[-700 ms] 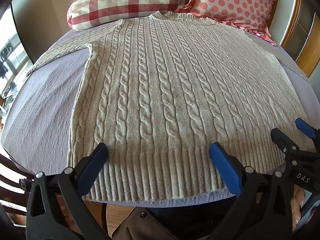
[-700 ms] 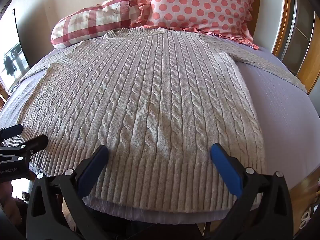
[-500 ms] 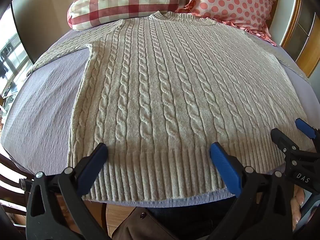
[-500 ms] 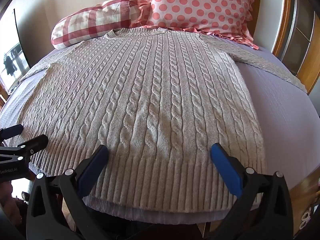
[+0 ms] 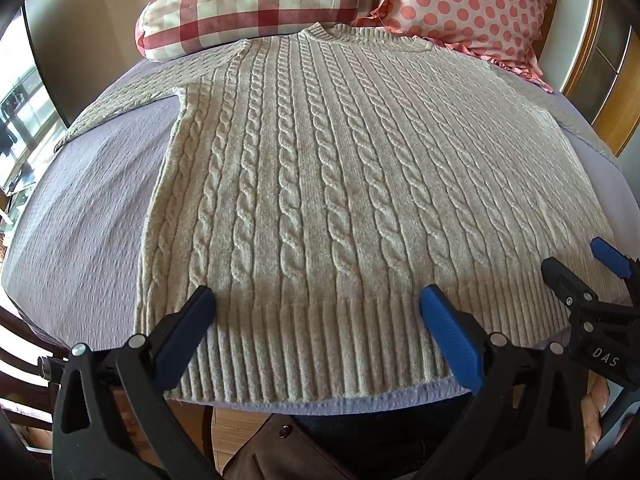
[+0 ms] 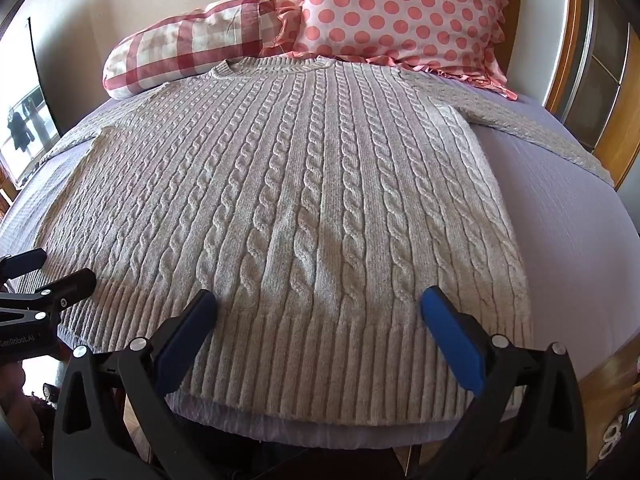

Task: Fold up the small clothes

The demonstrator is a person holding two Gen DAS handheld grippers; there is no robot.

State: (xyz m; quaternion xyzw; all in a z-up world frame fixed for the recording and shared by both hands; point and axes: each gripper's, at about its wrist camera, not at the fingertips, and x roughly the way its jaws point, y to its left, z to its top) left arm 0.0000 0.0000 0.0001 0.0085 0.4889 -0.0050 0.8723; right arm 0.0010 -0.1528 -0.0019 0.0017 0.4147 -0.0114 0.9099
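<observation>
A cream cable-knit sweater [image 5: 340,184] lies flat and face up on a lavender bed cover [image 5: 80,220], collar far, ribbed hem near. It also shows in the right wrist view [image 6: 304,208], sleeves spread to both sides. My left gripper [image 5: 316,300] is open and empty, hovering over the hem's left part. My right gripper [image 6: 318,304] is open and empty over the hem's right part. The right gripper also shows at the left wrist view's right edge [image 5: 580,268], and the left gripper at the right wrist view's left edge [image 6: 52,268].
A red-and-white checked pillow [image 5: 256,4] and a pink polka-dot pillow [image 5: 472,8] lie beyond the collar. A wooden bed frame [image 6: 600,80] stands at the right. The near bed edge [image 6: 320,436] runs just below the hem.
</observation>
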